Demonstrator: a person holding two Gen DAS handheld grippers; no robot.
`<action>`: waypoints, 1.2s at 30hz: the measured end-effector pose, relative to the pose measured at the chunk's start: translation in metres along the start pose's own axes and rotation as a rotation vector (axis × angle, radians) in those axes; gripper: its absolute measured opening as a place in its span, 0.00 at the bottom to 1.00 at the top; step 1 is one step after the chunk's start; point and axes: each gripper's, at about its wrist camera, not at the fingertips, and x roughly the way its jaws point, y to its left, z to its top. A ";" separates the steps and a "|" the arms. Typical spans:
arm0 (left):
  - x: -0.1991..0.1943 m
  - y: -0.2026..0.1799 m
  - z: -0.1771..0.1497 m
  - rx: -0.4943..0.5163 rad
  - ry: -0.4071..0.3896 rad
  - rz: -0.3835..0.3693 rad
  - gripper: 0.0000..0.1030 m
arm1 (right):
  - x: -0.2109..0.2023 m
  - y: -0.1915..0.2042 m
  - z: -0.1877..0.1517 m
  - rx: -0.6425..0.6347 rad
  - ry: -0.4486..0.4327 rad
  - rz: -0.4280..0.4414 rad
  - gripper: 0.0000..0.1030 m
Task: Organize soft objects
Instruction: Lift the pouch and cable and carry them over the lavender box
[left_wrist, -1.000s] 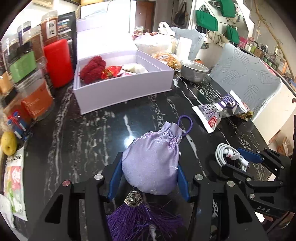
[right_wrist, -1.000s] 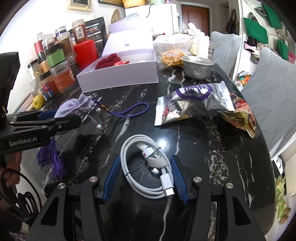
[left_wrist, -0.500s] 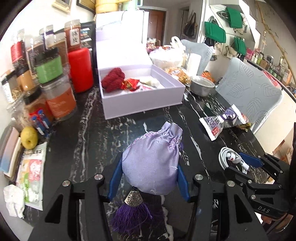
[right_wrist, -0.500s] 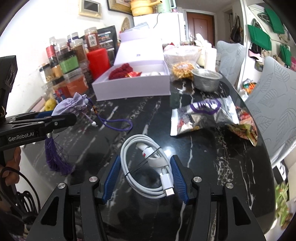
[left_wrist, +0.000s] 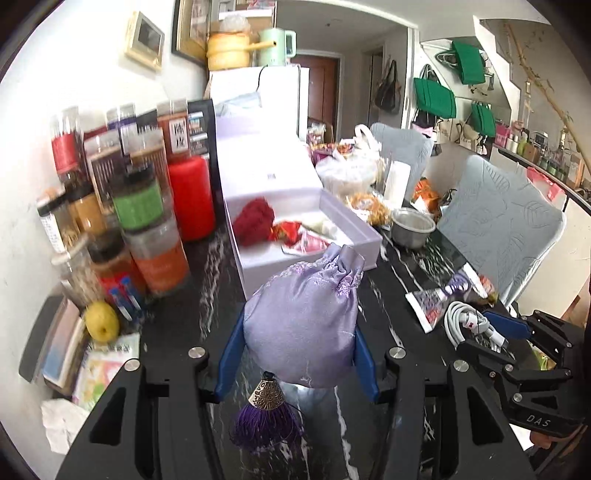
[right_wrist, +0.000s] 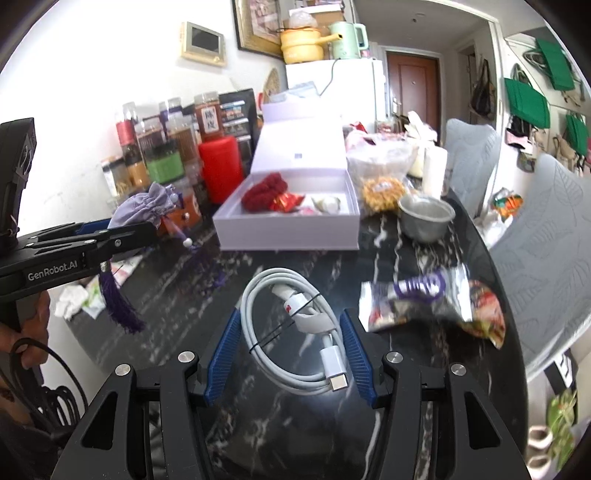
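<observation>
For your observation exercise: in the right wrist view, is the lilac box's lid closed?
No. The lilac box stands open, its lid tilted up behind, with red yarn visible inside.

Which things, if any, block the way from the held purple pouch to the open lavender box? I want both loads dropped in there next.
Nothing visible does. The purple pouch, clamped in the left gripper, hangs above bare table just short of the lavender box. Its near wall is low and the lid stands open.
</observation>
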 end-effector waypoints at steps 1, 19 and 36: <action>-0.002 0.001 0.005 0.007 -0.015 0.004 0.51 | -0.001 0.001 0.005 0.002 -0.002 0.011 0.54; -0.002 0.017 0.083 0.040 -0.157 0.036 0.51 | 0.002 0.009 0.092 -0.056 -0.112 0.074 0.54; 0.037 0.032 0.145 0.029 -0.227 0.050 0.51 | 0.051 -0.014 0.174 -0.102 -0.170 0.019 0.54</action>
